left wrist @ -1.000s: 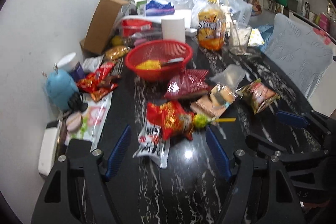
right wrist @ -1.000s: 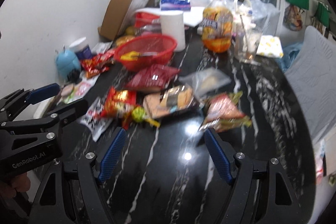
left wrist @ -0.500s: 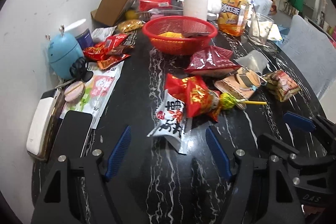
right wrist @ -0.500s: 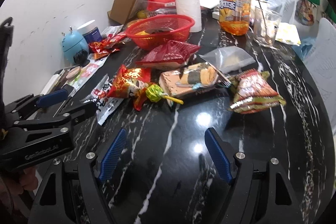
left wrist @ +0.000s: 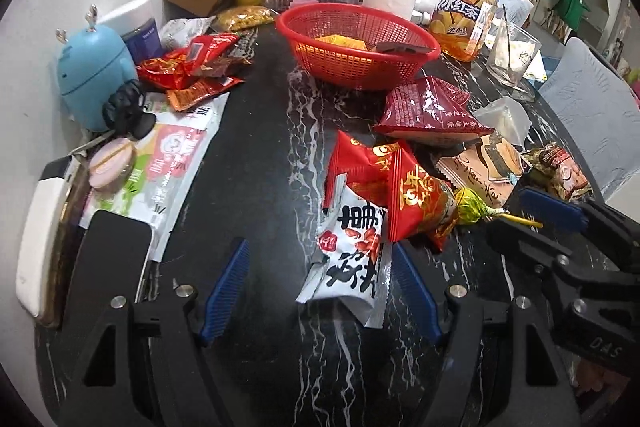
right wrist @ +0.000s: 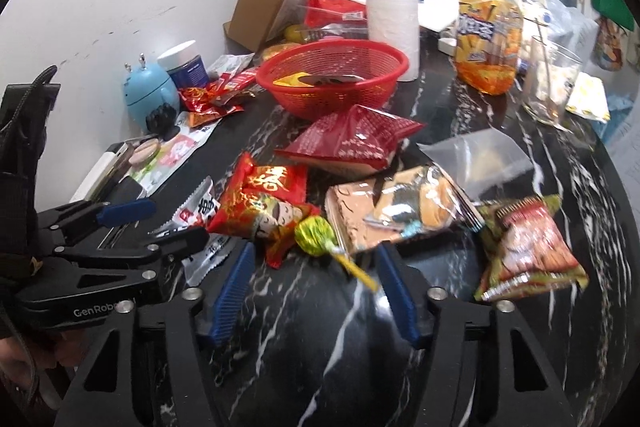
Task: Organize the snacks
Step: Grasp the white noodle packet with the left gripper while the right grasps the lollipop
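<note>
Black marbled surface point(left wrist: 256, 163), cluttered; snacks loose in front of the red basket point(left wrist: 356, 39). Left gripper point(left wrist: 320, 291) jaws apart, straddling the white packet point(left wrist: 352, 259). Right gripper point(right wrist: 312, 291) jaws apart around the lollipop point(right wrist: 316, 231). Pre-grasp step, I'd say. Next: close, lift, carry to basket.

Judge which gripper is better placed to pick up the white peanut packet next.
Left, likely. The left gripper is open with the white peanut packet lying between its fingers; the right gripper frames the lollipop instead.
</note>
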